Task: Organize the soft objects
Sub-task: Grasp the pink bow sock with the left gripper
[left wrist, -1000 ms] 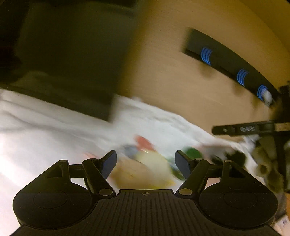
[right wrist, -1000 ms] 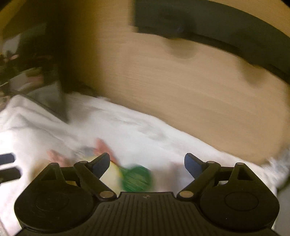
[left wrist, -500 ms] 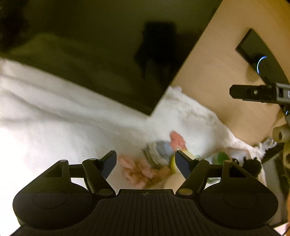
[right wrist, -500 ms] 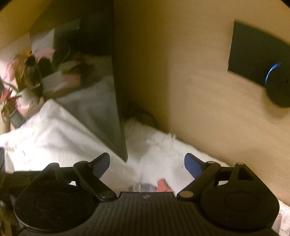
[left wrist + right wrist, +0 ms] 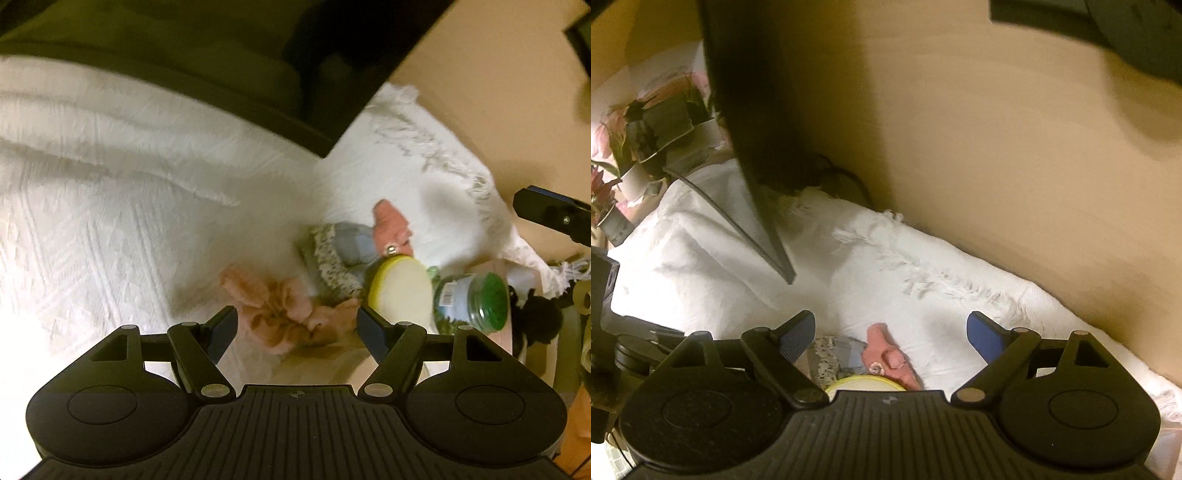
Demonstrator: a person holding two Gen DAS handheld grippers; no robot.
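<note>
A pink ruffled scrunchie (image 5: 284,314) lies on the white bedspread (image 5: 110,192), just ahead of my open, empty left gripper (image 5: 297,326). Beyond it lie a grey-blue cloth with lace trim (image 5: 340,254) and a pink soft item (image 5: 391,225). A yellow-rimmed white round pad (image 5: 400,291) and a jar with a green lid (image 5: 476,302) lie to the right. My right gripper (image 5: 890,334) is open and empty above the pink item (image 5: 886,354), the lace cloth (image 5: 831,354) and the pad's rim (image 5: 868,382).
A dark monitor (image 5: 753,129) stands on the bedspread at the back; it also shows in the left wrist view (image 5: 221,55). A wooden wall (image 5: 997,147) runs behind. Potted flowers (image 5: 613,147) stand at the far left. The other gripper's black part (image 5: 554,218) is at right.
Both views have swung and steadied. The left view now looks down closer on the scrunchie and cloths. The right view has dropped so the pink item shows between its fingers.
</note>
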